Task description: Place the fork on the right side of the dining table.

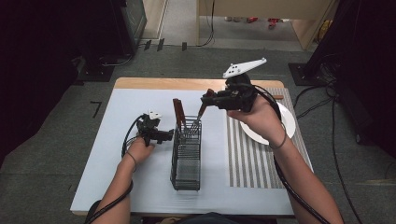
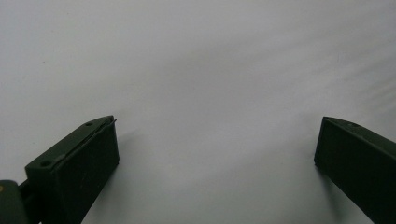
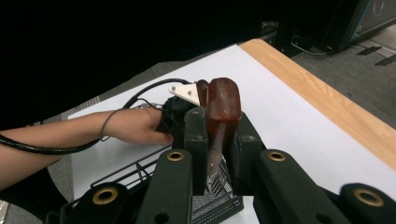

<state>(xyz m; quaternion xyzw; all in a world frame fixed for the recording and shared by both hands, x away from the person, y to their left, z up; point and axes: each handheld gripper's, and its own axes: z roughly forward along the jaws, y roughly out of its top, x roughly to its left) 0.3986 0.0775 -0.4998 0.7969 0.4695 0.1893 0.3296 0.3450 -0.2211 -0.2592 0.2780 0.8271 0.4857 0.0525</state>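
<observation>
A table [image 1: 140, 186] covered by a pale sheet is seen from above, with a striped mat [image 1: 250, 158] and a white plate [image 1: 288, 125] on its right side. Near the middle, a black wire basket [image 1: 187, 156] is stood upright, and a brown-handled utensil [image 1: 179, 114] is already lodged in its far end. The right gripper [image 1: 206, 100] is held above that end, its jaws clenched on a wooden-handled utensil [image 3: 221, 116]; the handle is reddish brown, glossy and rounded at the top, and a metal part below it is pointed down into the basket [image 3: 140, 170]. The left gripper [image 1: 169, 135] is rested on the sheet just beside the basket's left wall, its jaws spread wide with nothing between them.
</observation>
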